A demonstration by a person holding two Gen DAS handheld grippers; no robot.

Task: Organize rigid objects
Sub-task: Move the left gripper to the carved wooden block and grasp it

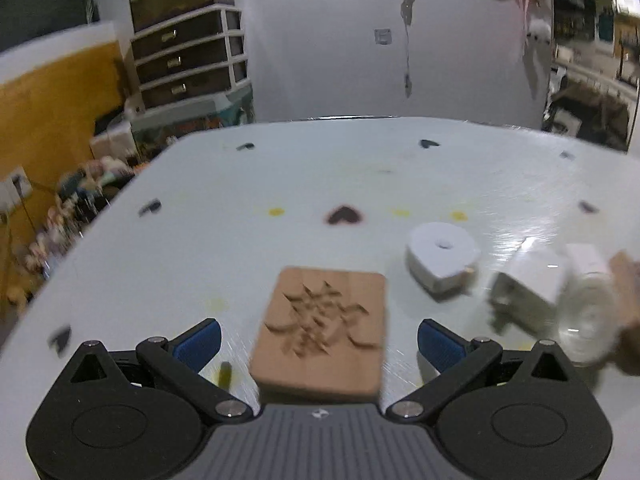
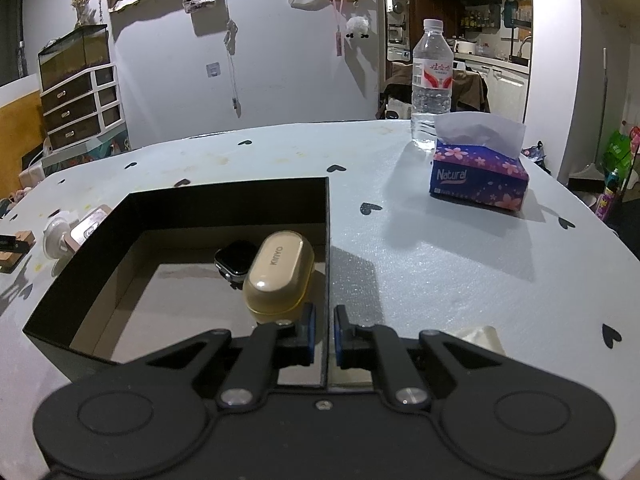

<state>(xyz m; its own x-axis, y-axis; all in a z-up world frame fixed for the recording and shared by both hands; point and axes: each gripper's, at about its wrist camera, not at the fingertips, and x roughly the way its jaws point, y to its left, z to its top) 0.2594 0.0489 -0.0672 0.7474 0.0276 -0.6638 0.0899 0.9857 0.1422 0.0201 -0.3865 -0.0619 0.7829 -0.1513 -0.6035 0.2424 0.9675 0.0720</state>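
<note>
In the left wrist view a carved wooden block (image 1: 322, 332) lies flat on the white table between the blue pads of my open left gripper (image 1: 319, 344); the pads stand apart from its sides. A white tape-measure-like case (image 1: 442, 256), a white charger (image 1: 528, 292) and a clear round object (image 1: 584, 320) lie to its right. In the right wrist view my right gripper (image 2: 324, 336) is shut on the right wall of a black open box (image 2: 326, 248). Inside the box are a beige KINYO case (image 2: 278, 276) and a smartwatch body (image 2: 236, 260).
A tissue pack (image 2: 478, 178) and a water bottle (image 2: 432, 84) stand at the table's far right. Small objects (image 2: 76, 230) lie left of the box. A drawer unit (image 1: 188, 60) stands beyond the table's far left edge. The table (image 2: 440, 272) has heart marks.
</note>
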